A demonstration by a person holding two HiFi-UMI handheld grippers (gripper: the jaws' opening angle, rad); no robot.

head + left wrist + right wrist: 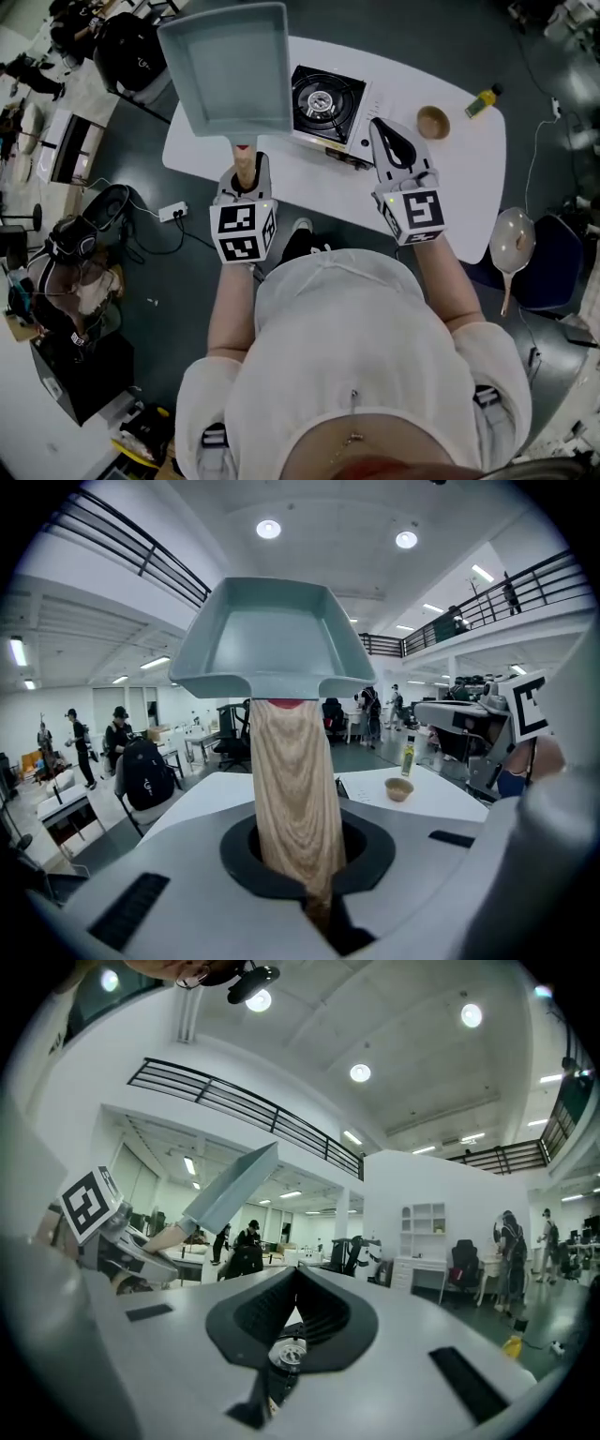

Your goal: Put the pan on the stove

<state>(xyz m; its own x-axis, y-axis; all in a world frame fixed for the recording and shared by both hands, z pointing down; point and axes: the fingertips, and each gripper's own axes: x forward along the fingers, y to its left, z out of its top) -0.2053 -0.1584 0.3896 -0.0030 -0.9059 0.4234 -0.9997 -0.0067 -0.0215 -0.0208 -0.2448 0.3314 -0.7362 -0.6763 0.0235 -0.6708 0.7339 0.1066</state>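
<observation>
A square grey pan [230,70] with a light wooden handle [246,169] is lifted high above the table's left part, to the left of the stove. My left gripper [246,178] is shut on that handle; in the left gripper view the handle [295,799] runs up from between the jaws to the pan [272,639]. The black-topped gas stove [326,101] stands on the white table [450,169]. My right gripper [382,127] hovers just right of the stove, shut and empty. The right gripper view shows its jaws [295,1274] closed and the tilted pan [230,1194] at the left.
A small wooden bowl [432,122] and a yellow-green bottle [483,99] sit on the table right of the stove. A second, round pan [513,242] lies on a chair at the right. A black backpack [131,52] and a power strip [172,212] are at the left.
</observation>
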